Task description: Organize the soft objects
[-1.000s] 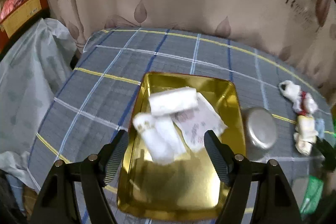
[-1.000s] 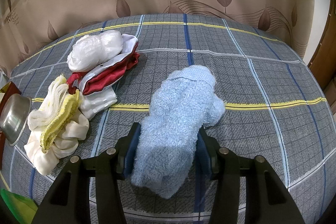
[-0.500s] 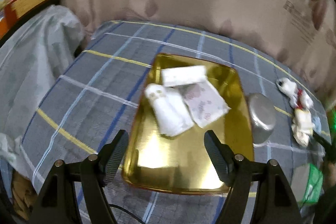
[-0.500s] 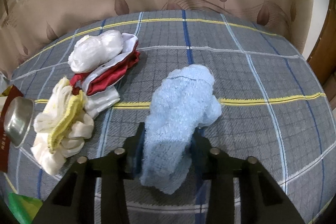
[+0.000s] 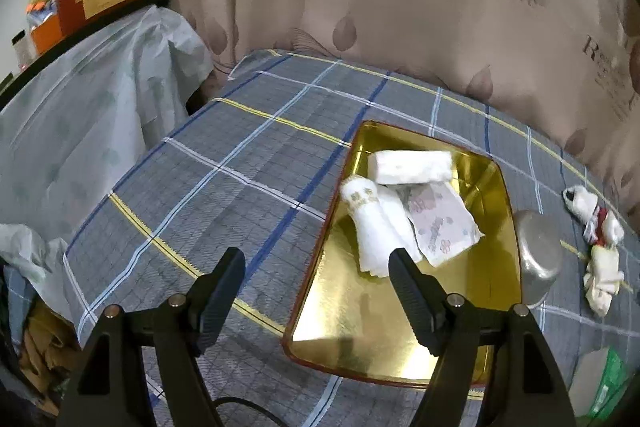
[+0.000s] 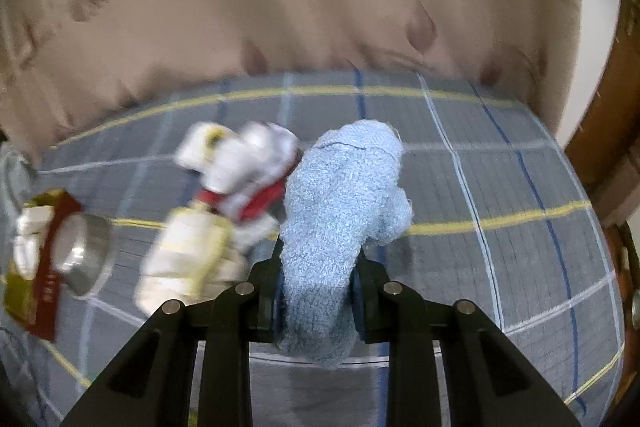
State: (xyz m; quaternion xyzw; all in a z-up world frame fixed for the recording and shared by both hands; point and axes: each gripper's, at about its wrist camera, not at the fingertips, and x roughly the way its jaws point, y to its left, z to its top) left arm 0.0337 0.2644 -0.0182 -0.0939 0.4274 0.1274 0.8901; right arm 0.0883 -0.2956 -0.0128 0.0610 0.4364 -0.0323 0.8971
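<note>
Left wrist view: our left gripper [image 5: 316, 279] hangs with its jaws spread wide and nothing between them. Under and ahead of its left finger [image 5: 218, 291] we see only the plaid tablecloth [image 5: 224, 187]. The right finger [image 5: 412, 293] stands over the gold tray [image 5: 384, 343], and just beyond its tip lie a rolled white cloth [image 5: 376, 223], a folded white cloth [image 5: 412, 167] and a flat printed cloth [image 5: 440, 223], all inside the tray. Right of that finger, just beside the tray's edge, sits a steel bowl [image 5: 538, 259], and farther right a heap of white, yellow and red cloths [image 5: 600, 251] lies on the tablecloth.

In the right wrist view, well left of our right gripper [image 6: 316, 291], the tray [image 6: 40, 291] and bowl [image 6: 80, 255] are blurred. Nearer its left finger the heap of cloths [image 6: 224, 203] is blurred too. Between the fingers we hold a light blue towel [image 6: 340, 211]; the jaws are closing on it, pinching its lower part, while its upper part stands beyond the fingertips. Right of the fingers lies bare tablecloth [image 6: 500, 219].
</note>
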